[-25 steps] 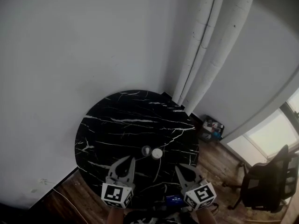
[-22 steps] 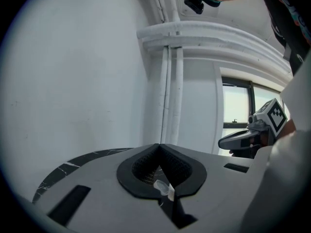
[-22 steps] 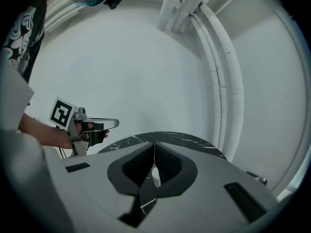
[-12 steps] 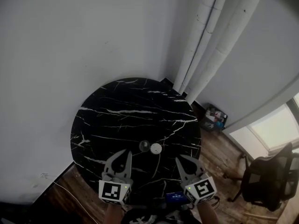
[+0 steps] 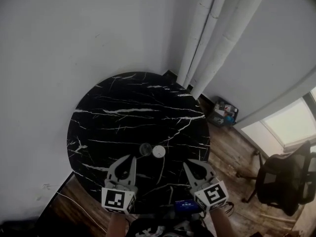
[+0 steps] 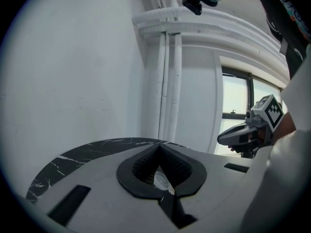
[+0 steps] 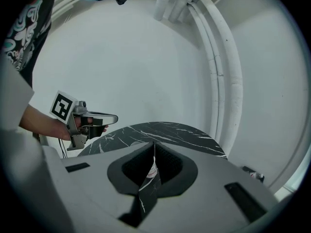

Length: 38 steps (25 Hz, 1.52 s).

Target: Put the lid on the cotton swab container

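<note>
On the round black marble table [image 5: 123, 107] a small clear cotton swab container [image 5: 144, 149] stands with its white round lid [image 5: 158, 151] lying just to its right. In the head view my left gripper [image 5: 129, 158] hovers over the near part of the table, just short of the container, jaws shut and empty. My right gripper [image 5: 190, 164] hangs to the right of the lid, also shut and empty. In the left gripper view a pale clear piece [image 6: 161, 181] shows through the cut-out of the closed jaws. The right gripper view shows the left gripper [image 7: 90, 121] held in a hand.
White pipes [image 5: 212, 38] run down the wall corner behind the table. A dark office chair [image 5: 281, 177] stands on the wooden floor at the right, near a small box of items [image 5: 223, 113]. A blue device [image 5: 185, 206] sits by the table's near edge.
The head view has shifted, so the table sits slightly lower-left in the picture. Both grippers stay shut near the front edge; container and lid have not moved on the table.
</note>
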Each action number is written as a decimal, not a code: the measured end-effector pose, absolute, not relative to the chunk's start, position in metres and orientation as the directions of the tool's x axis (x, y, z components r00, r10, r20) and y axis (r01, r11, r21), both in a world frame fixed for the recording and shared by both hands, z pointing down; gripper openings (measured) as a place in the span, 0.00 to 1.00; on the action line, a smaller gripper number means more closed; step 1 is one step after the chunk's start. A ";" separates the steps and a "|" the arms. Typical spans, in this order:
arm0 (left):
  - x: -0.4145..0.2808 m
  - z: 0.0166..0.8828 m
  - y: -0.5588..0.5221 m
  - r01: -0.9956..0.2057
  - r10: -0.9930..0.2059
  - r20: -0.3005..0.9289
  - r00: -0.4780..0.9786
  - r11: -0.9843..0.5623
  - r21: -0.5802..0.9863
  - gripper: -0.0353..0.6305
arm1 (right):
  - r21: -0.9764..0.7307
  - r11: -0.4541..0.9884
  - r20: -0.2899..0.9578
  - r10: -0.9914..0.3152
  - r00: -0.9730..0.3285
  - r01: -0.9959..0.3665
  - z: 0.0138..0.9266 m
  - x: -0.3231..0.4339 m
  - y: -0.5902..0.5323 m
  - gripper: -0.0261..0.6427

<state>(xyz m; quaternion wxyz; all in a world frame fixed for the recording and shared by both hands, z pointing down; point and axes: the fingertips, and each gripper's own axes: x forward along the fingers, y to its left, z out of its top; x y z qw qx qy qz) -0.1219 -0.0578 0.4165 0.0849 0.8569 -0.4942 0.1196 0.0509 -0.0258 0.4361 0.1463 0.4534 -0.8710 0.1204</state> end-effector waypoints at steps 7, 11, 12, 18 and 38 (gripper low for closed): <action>-0.124 0.448 -0.068 -0.871 -0.813 0.342 0.471 -0.489 0.037 0.07 | -0.084 0.561 0.410 -0.734 -0.542 -0.824 0.469 0.057 -0.036 0.07; -0.126 0.461 -0.077 -0.881 -0.816 0.358 0.454 -0.470 0.047 0.07 | -0.105 0.590 0.413 -0.707 -0.575 -0.800 0.479 0.046 -0.041 0.07; -0.126 0.465 -0.078 -0.881 -0.812 0.365 0.454 -0.470 0.050 0.07 | -0.100 0.604 0.418 -0.696 -0.584 -0.791 0.481 0.042 -0.043 0.07; -0.126 0.488 -0.086 -0.885 -0.801 0.399 0.446 -0.462 0.063 0.07 | -0.104 0.658 0.436 -0.644 -0.629 -0.746 0.495 0.025 -0.050 0.07; -0.133 0.547 -0.100 -0.909 -0.768 0.494 0.408 -0.392 0.142 0.07 | -0.197 0.731 0.467 -0.516 -0.718 -0.653 0.518 0.006 -0.064 0.07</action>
